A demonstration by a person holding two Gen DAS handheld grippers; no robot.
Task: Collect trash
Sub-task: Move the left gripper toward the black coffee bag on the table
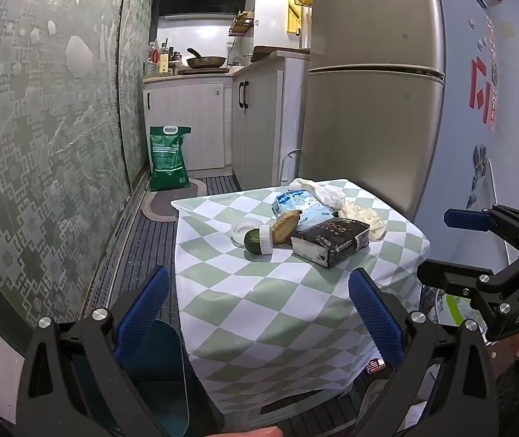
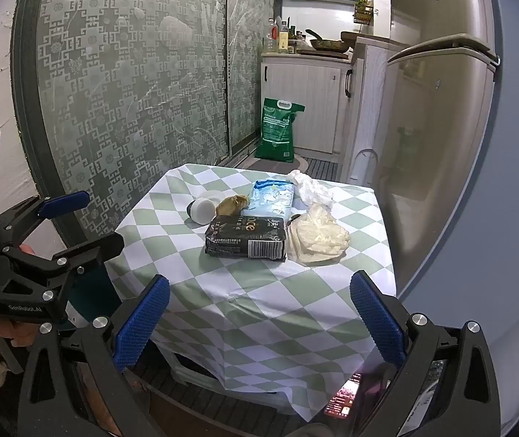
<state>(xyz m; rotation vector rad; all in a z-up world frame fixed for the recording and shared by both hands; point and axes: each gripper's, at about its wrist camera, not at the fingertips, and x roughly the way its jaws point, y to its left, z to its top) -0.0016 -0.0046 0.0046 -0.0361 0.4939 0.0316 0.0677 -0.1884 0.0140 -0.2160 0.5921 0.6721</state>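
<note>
While both tongs hang over the near edge of the table (image 2: pixel 194 189), nothing looks collected yet: the left gripper (image 1: pixel 259 313) and the right gripper (image 2: pixel 259 313) both stand wide apart with nothing between the pads, so by my judgement the whole job is left. All the trash sits in one cluster past the table's middle, toward twelve o'clock from the right gripper. Nearest is a dark pack (image 2: pixel 246 238) with a barcode on its end. At its three o'clock, just beside it, lies a crumpled pale bag (image 2: pixel 317 236). Behind it, at twelve, lies a blue-and-white pouch (image 2: pixel 274 196), with wadded white tissue (image 2: pixel 312 187) at the pouch's two o'clock. At ten o'clock of the pack lie a brown food scrap (image 2: pixel 231 204) and a tipped white jar (image 2: pixel 203 209). A teal bin (image 1: pixel 161 375) stands low at the table's left, likely the drop spot.
</note>
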